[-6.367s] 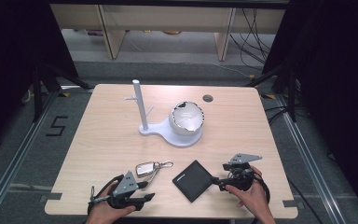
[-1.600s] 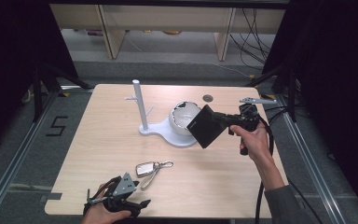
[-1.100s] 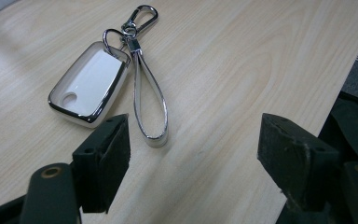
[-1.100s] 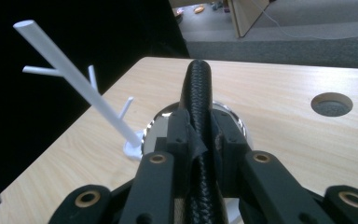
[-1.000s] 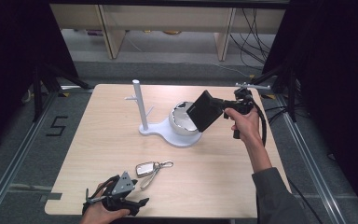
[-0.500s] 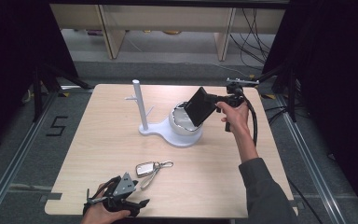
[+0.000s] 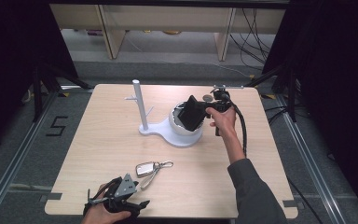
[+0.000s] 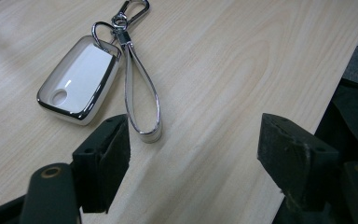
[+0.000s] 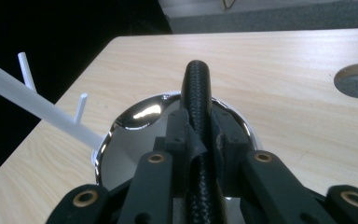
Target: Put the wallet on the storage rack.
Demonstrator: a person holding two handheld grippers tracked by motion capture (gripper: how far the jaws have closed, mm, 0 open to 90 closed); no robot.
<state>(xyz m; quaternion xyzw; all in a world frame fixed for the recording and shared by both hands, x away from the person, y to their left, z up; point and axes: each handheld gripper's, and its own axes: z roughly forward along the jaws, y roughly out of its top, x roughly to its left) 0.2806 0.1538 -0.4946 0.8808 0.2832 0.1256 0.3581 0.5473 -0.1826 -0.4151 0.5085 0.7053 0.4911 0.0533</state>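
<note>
While the right tool (image 7: 204, 111) clamps a black wallet (image 7: 192, 113) edge-on above the bowl (image 7: 179, 128) (probably to drop it in), the left tool (image 8: 193, 154) rests wide open, empty.

The table (image 7: 98, 140) was pale wood with a fine straight grain. At the frame's centre stood a white post (image 7: 139, 105) on a white base, and beside it a bowl (image 9: 135, 123) with a shiny chrome inside. The wallet (image 7: 192, 113) above the bowl was black, with a woven, pebbled texture along its edge. Lower centre lay a white key fob (image 8: 79, 81) rimmed in silver, its strap (image 8: 142, 93) white and silver-edged. Both grippers' jaws were matt black, and the sleeve (image 7: 254, 196) at lower right was grey.
</note>
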